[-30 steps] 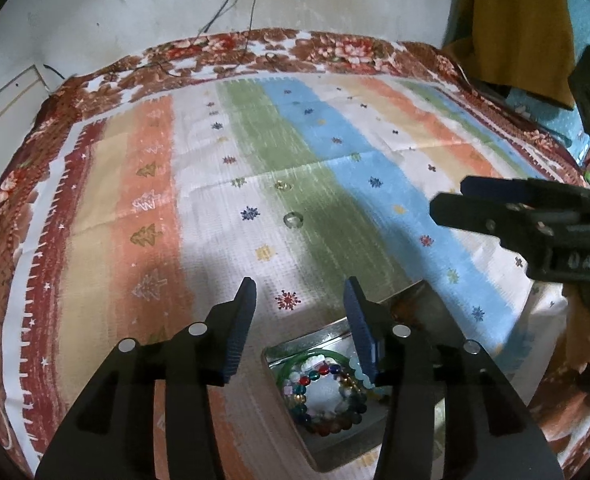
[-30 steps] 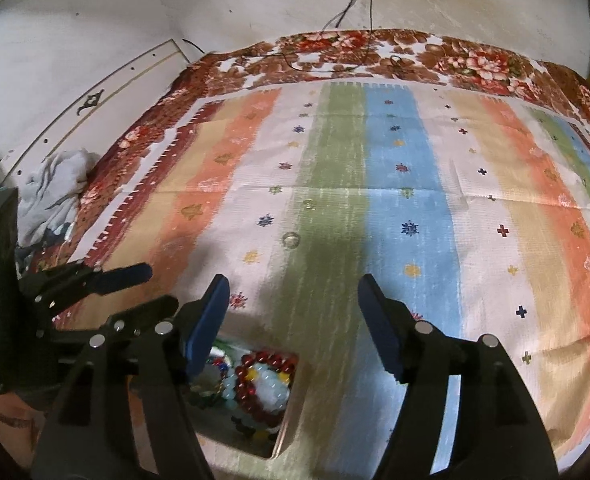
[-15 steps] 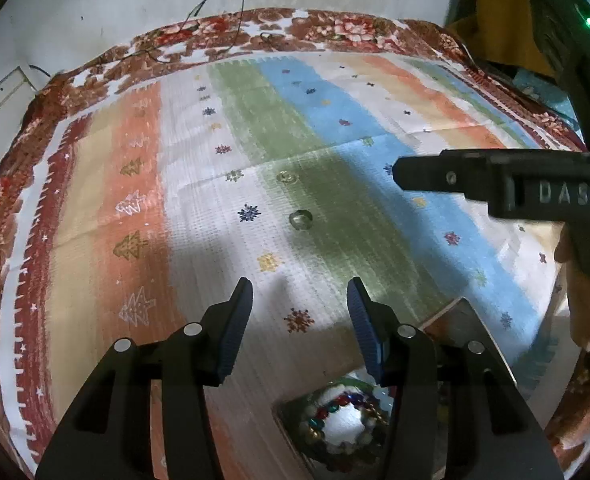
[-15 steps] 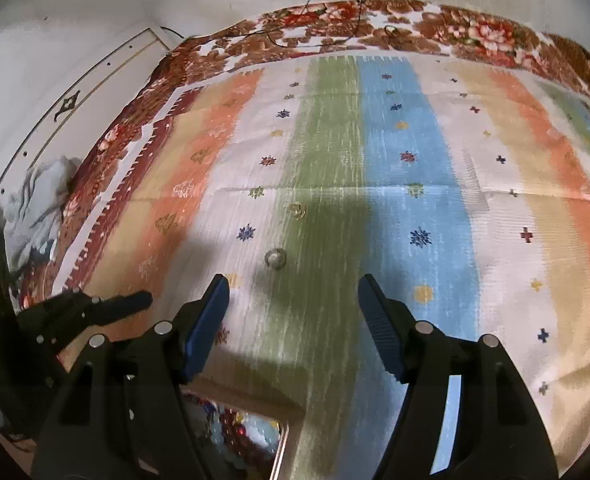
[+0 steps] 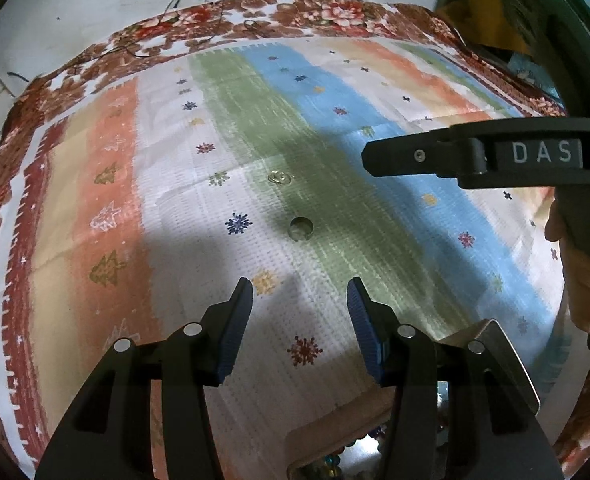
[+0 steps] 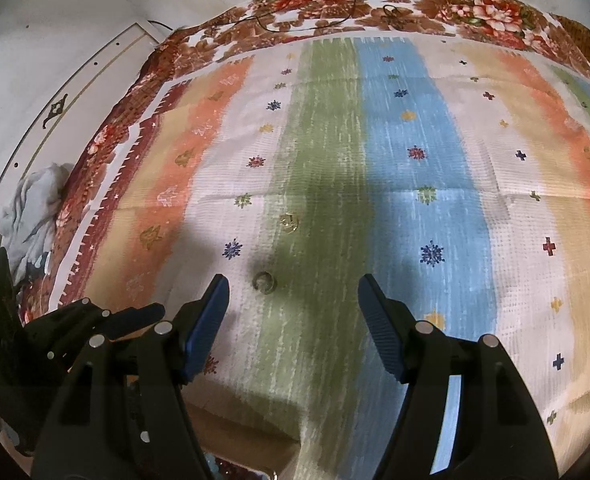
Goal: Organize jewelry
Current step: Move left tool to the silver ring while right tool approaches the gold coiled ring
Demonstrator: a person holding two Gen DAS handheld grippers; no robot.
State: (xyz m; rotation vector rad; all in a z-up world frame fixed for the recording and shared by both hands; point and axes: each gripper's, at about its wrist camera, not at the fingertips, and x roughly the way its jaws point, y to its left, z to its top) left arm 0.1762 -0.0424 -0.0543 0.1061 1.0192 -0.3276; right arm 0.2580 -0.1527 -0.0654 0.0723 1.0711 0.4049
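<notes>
Small silver ring (image 5: 300, 228) flat on green stripe of striped cloth (image 5: 143, 208), hole up; gold-toned ring (image 5: 279, 178) just beyond, lying flat. Metal tray (image 5: 495, 344) near right, beaded bracelets (image 5: 331, 462) inside, mostly hidden. Left gripper (image 5: 300, 300) spread, empty. Right gripper (image 6: 293, 296) spread, empty, silver ring just ahead.

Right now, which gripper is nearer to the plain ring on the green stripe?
Right, as far as I can judge. The right gripper has the plain ring just ahead of its open jaws, near the left one. The left gripper sits farther back from it.
</notes>
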